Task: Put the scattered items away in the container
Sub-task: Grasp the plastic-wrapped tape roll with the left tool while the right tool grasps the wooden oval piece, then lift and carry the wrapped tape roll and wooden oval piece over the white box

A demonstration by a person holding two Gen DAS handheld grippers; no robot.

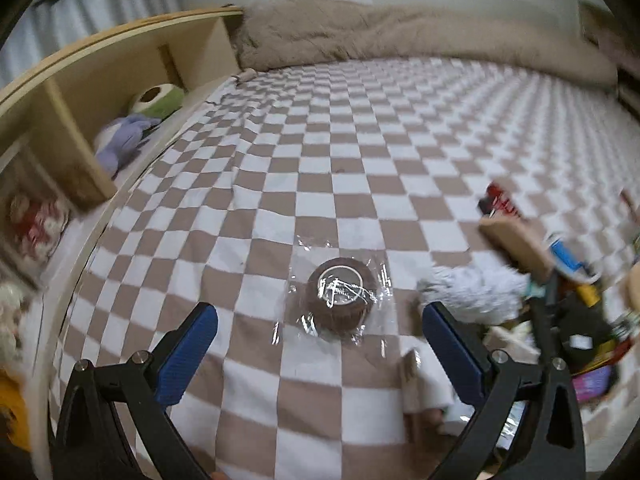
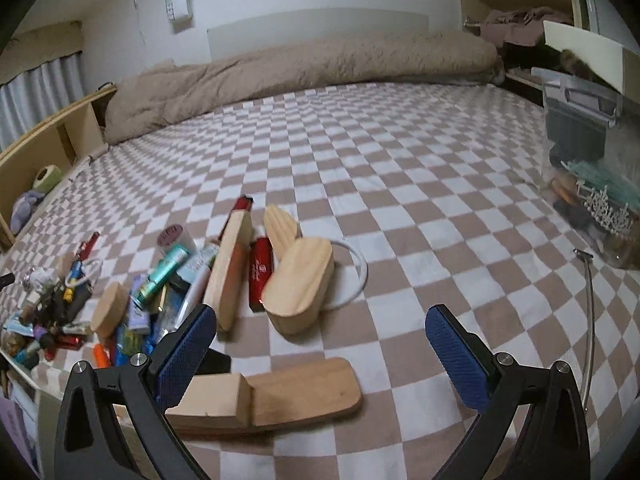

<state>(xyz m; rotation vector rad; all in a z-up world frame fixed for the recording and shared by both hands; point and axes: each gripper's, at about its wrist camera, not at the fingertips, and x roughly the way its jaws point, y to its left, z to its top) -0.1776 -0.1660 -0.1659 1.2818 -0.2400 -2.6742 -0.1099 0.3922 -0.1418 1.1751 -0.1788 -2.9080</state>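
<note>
A: We see the checkered bedspread (image 2: 400, 184) filling both views, with the clear plastic container (image 2: 588, 168) at its far right edge, already holding a hairbrush and dark items.

B: And the scattered pile (image 2: 72, 304) lies at the near left of the right wrist view: tubes, small bottles, a red case (image 2: 261, 276), plus pale wooden pieces (image 2: 300, 292) just right of it, well apart from the container.

A: Our right gripper (image 2: 320, 354) hangs wide open over a flat wooden piece (image 2: 296, 396), gripping nothing.

B: Our left gripper (image 1: 320, 354) is spread just as wide, empty, with a plastic-wrapped brown tape roll (image 1: 338, 294) lying between and just beyond its blue pads (image 1: 188, 356). A fluffy white item (image 1: 472, 294) sits to its right.
</note>
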